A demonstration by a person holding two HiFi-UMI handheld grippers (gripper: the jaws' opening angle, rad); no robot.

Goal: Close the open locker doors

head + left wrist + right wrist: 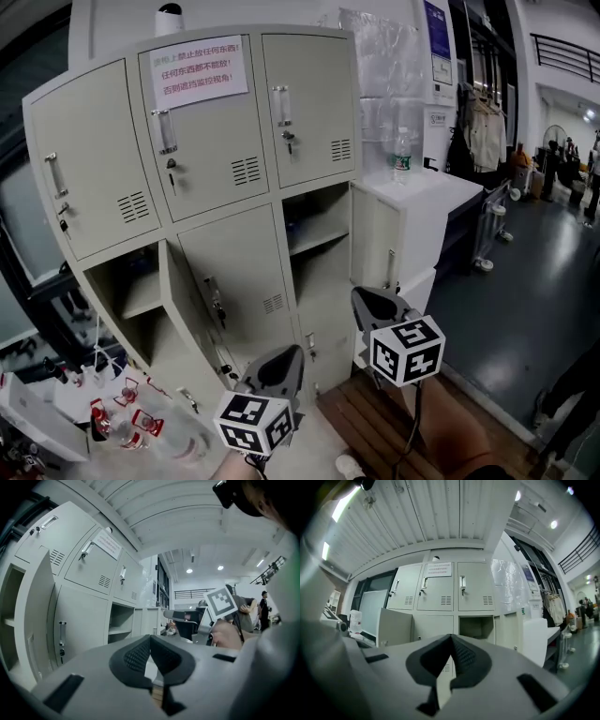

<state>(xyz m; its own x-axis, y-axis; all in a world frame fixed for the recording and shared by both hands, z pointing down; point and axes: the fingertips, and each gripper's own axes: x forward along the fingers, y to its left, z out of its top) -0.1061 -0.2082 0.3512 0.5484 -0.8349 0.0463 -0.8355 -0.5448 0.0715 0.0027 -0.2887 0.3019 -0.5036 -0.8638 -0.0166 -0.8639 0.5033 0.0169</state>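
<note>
**Q:** Nearest item first?

**A:** Left gripper (281, 364), marker cube foremost: jaws pressed together, nothing between them. Right gripper (373, 305) just beyond and to its right: likewise closed tight, empty. Count: two grippers, both aimed level at the locker bank (225, 178).

**Q:** Open doors?

**A:** Two, both in the middle row. Right door (377, 234): hung at the bank's right edge, standing out toward the viewer, roughly square to the front, long axis upright. Left door (187, 300): standing out beside the left column's open compartment (127, 286), seen nearly edge-on, also upright.

**Q:** Closed doors?

**A:** Three along the top edge, one at the centre of the middle row. Bottom row partly hidden behind the grippers, so no sure count.

**Q:** Relation governing the coming move?

**A:** Right door straight ahead of the right gripper and higher; right gripper plainly the nearer. Left door ahead and to the left of the left gripper; left gripper the nearer there. Neither door touched yet. Judged: a push on each free edge, back toward the bank's front, closed jaws serving as a blunt tip.

**Q:** Sundries?

**A:** One paper notice (195, 70) on the top-centre door. One bottle (401, 155) on the white counter beside the bank's right edge.
</note>
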